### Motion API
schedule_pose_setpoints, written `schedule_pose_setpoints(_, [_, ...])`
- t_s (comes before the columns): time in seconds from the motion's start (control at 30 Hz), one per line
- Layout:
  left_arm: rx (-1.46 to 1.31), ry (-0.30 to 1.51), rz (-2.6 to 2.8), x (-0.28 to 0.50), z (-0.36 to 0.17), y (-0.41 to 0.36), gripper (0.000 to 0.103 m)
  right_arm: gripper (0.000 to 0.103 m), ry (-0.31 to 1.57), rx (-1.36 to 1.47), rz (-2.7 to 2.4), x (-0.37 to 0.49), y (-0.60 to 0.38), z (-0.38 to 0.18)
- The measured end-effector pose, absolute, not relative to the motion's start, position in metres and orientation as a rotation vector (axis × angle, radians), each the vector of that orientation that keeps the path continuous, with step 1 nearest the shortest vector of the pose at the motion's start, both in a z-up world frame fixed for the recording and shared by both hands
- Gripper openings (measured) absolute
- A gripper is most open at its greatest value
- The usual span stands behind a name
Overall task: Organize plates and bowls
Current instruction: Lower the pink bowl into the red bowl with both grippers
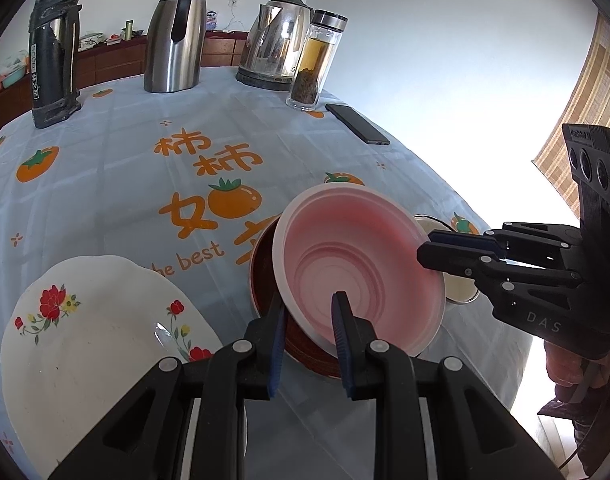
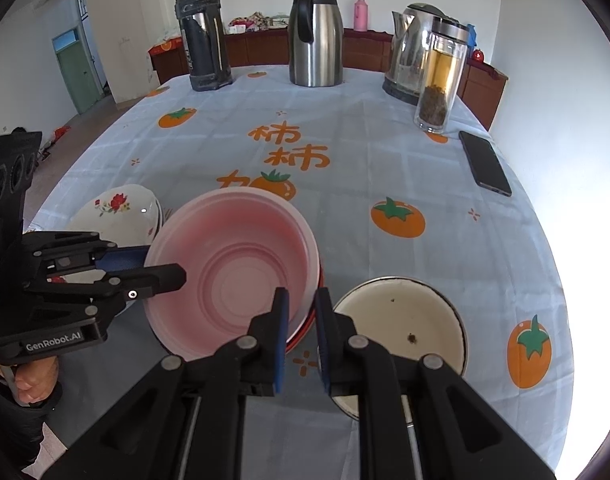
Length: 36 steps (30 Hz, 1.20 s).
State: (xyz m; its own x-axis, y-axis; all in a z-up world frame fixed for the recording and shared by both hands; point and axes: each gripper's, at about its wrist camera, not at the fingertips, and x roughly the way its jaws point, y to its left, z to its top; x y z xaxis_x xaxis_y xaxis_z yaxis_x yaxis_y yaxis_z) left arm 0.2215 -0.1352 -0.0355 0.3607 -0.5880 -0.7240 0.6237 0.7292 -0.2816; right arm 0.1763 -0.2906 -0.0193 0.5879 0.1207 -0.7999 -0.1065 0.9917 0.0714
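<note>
A pale pink ribbed plastic bowl [image 1: 361, 268] sits tilted in a dark red bowl [image 1: 265, 276] at lower centre of the left wrist view. The left gripper [image 1: 309, 312] pinches the pink bowl's near rim, one pad inside and one outside. The right gripper [image 2: 301, 312] is narrowed on the rims of both bowls at their right side, pads close together.

A glossy white flowered plate [image 1: 97, 344] lies at lower left, and a cream enamel bowl with a dark rim [image 2: 405, 320] at lower right of the right wrist view.

The light blue tablecloth with orange persimmons [image 2: 345, 128] carries a steel carafe [image 2: 315, 36], a kettle [image 2: 409, 52], a glass tea bottle [image 2: 441, 76], a black flask [image 2: 203, 36] and a phone [image 2: 485, 164] along the far edge. White walls rise behind.
</note>
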Motion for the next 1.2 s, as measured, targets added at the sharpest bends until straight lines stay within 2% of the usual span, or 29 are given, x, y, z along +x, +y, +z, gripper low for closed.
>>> schedule_pose_setpoints(1.2, [0.028, 0.944, -0.748, 0.231, -0.034, -0.123, 0.025, 0.017, 0.966, -0.007, 0.165, 0.183, -0.275, -0.035])
